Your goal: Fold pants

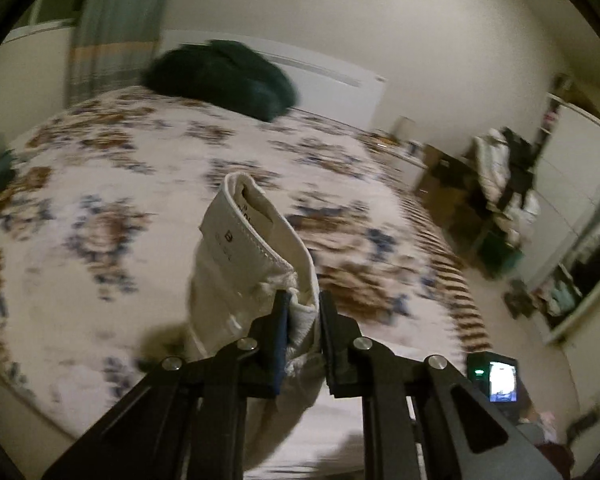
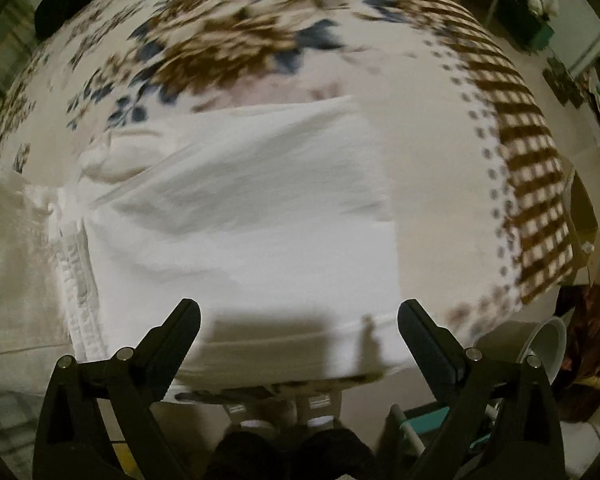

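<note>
Left gripper (image 1: 304, 312) clamped on white pants (image 1: 256, 248) waistband, lifted above floral bedspread (image 1: 100, 168). Right gripper (image 2: 299, 316) spread wide, holding nothing.

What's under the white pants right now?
The floral bedspread lies under the white pants; the left gripper lifts one end. The covered patch is hidden.

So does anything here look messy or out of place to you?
Only small things. A dark green bundle sits heaped at the far end of the bed, and the white pants lie rumpled, one end lifted in the left tool. Nothing looks spilled or damaged.
</note>
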